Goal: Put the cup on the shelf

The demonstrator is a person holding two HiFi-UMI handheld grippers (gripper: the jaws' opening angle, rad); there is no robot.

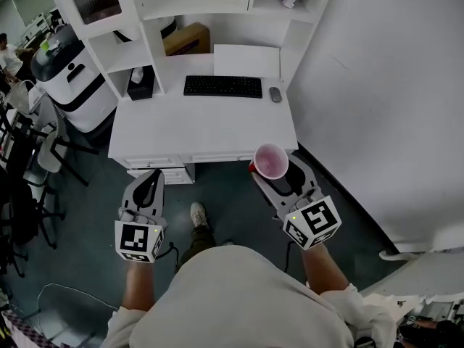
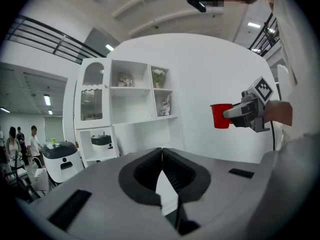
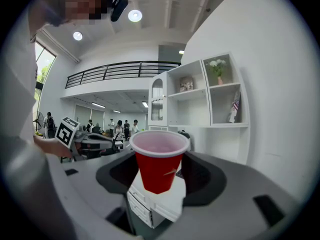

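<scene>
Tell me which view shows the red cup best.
The right gripper view: the red cup stands upright and large at its centre, gripped by the right tool. The head view shows mostly its rim and inside from above; the left gripper view shows it small, side-on.

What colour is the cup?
The cup is red outside, pale inside; clearest in the right gripper view.

From the head view, your right gripper (image 1: pixel 278 174) hid most of the cup's (image 1: pixel 270 159) wall; ahead of it, the shelf's (image 1: pixel 154 46) top was cut off.
</scene>
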